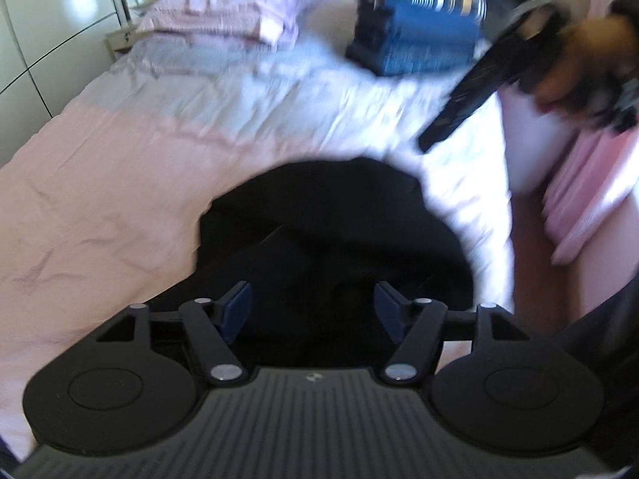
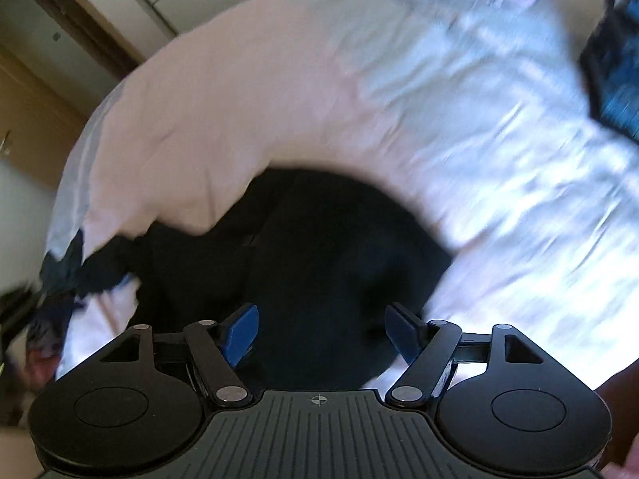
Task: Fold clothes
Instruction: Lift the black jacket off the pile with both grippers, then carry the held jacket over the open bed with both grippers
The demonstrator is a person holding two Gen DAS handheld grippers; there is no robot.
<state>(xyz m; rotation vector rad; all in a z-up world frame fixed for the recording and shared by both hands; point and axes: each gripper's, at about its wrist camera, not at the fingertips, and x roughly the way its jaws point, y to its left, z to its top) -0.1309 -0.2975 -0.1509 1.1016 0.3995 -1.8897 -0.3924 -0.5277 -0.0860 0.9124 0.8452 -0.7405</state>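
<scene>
Garment (image 1: 331,239): black, lying on the bed (image 1: 100,215), bunched into a rounded heap right in front of both grippers; edges blurred, folds hard to read.
Left gripper (image 1: 315,311): fingers spread wide, nothing between them, hovering just over the near edge of the garment.
Right gripper (image 2: 321,333): fingers spread too, empty, poised above the same garment from the other side.
Right hand (image 1: 575,68): seen beyond the garment in the left view, up in the air, smeared with motion.
Pile (image 1: 415,36): blue and dark, squared off, stacked well beyond the garment toward the head of the bed; looks like folded clothes.
Pink stack (image 1: 223,20): also past the garment, further left, looks flat and layered.
Dark scraps (image 2: 68,271): crumpled cloth left of the garment at the bed's edge, unfolded by the look of it.
Progress: some pieces apparently folded and set aside; black garment not in a neat rectangle, so either mid-fold or just dropped for folding. Can't call which.
Left to do: at least this garment, probably the scraps as well.
</scene>
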